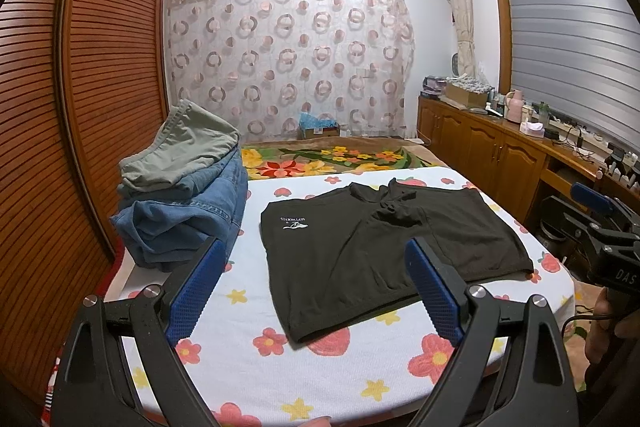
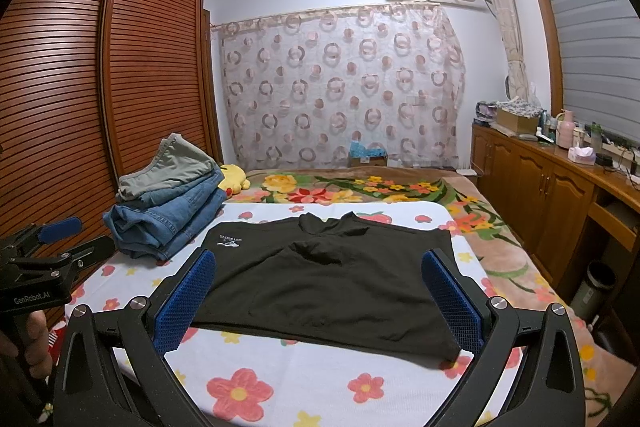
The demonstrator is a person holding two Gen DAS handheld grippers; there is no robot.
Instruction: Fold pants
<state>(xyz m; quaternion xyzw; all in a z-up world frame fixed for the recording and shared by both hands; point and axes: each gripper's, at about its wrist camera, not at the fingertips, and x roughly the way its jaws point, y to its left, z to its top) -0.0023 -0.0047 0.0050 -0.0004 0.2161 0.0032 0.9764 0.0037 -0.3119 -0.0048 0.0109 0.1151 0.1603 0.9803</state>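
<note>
A pair of black shorts (image 1: 360,251) with a small white logo lies spread flat on the white floral cloth (image 1: 328,367); it also shows in the right wrist view (image 2: 320,287). My left gripper (image 1: 316,267) is open and empty, held above the near left side of the shorts. My right gripper (image 2: 320,279) is open and empty, held above the near edge of the shorts. The right gripper shows at the right edge of the left wrist view (image 1: 600,223), and the left gripper at the left edge of the right wrist view (image 2: 68,239).
A stack of folded jeans with grey-green pants on top (image 1: 184,195) sits at the bed's far left, also in the right wrist view (image 2: 168,203). A slatted wardrobe (image 1: 80,87) stands left, a wooden cabinet (image 1: 500,151) right. A flowered blanket (image 2: 360,187) lies beyond.
</note>
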